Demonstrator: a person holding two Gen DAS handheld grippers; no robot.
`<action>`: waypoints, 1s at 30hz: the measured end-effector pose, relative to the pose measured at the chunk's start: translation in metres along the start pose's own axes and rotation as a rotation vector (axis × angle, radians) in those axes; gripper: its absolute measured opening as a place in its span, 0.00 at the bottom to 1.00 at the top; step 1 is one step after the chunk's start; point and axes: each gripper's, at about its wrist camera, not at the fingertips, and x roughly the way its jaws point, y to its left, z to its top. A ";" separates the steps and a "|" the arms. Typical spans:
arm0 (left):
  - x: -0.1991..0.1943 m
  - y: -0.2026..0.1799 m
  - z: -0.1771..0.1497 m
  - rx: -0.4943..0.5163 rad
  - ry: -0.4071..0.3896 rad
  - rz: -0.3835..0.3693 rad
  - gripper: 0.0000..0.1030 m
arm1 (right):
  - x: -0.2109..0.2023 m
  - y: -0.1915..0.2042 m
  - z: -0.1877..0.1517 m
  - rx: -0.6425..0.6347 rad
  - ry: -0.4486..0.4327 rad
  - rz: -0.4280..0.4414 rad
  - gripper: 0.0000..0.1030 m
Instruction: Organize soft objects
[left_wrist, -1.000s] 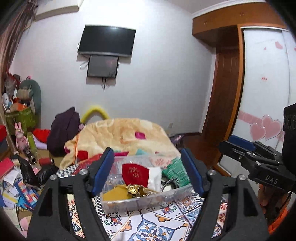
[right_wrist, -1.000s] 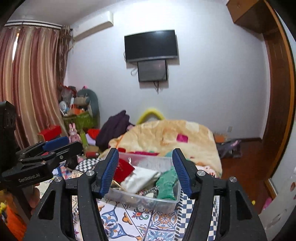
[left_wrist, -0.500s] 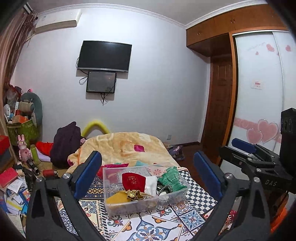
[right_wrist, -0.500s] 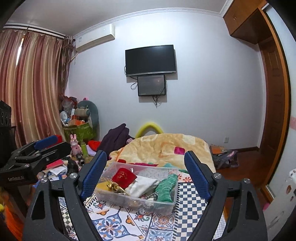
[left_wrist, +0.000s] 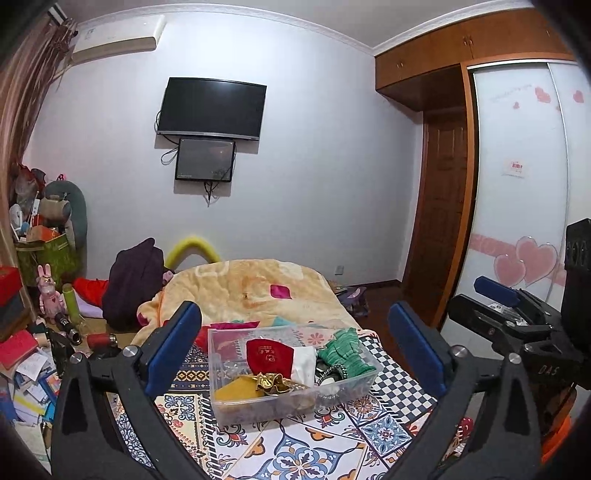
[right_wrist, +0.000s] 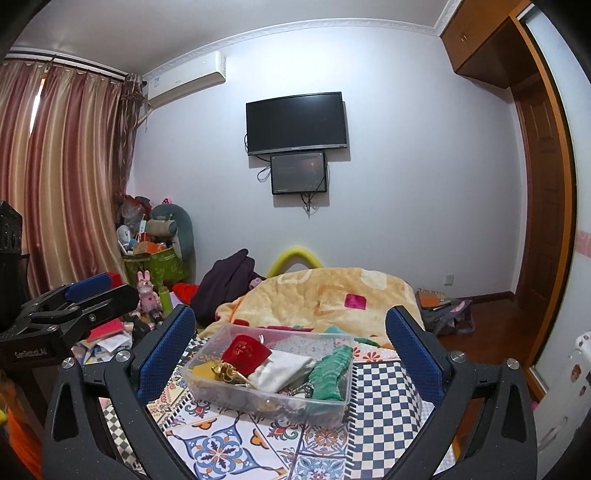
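Observation:
A clear plastic bin (left_wrist: 255, 404) sits on a patterned cloth on the bed. It holds a red pouch (left_wrist: 269, 354), a white cloth (left_wrist: 304, 363), a green knitted piece (left_wrist: 341, 350), a yellow cloth (left_wrist: 236, 390) and a gold pouch (left_wrist: 271, 382). The bin also shows in the right wrist view (right_wrist: 221, 384), with the red pouch (right_wrist: 245, 352) and green piece (right_wrist: 330, 371) in it. My left gripper (left_wrist: 293, 350) is open and empty, held back from the bin. My right gripper (right_wrist: 290, 352) is open and empty, likewise held back.
A beige blanket (left_wrist: 251, 288) covers the bed beyond the bin. A dark bag (left_wrist: 133, 280) and floor clutter (left_wrist: 26, 354) lie at the left. A wardrobe (left_wrist: 517, 206) stands at the right. A TV (left_wrist: 210, 109) hangs on the wall.
Both grippers have opened wider and pulled back and up from the bin, so the bin looks smaller and more of the room shows.

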 end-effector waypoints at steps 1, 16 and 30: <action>0.000 0.000 0.000 0.003 -0.001 0.003 1.00 | 0.000 0.000 0.000 0.002 0.001 0.001 1.00; 0.000 -0.002 0.000 0.008 0.004 0.002 1.00 | -0.001 -0.004 0.000 0.014 0.011 -0.008 1.00; 0.001 -0.001 -0.002 0.005 0.011 -0.001 1.00 | -0.003 -0.002 -0.001 0.003 0.014 -0.009 1.00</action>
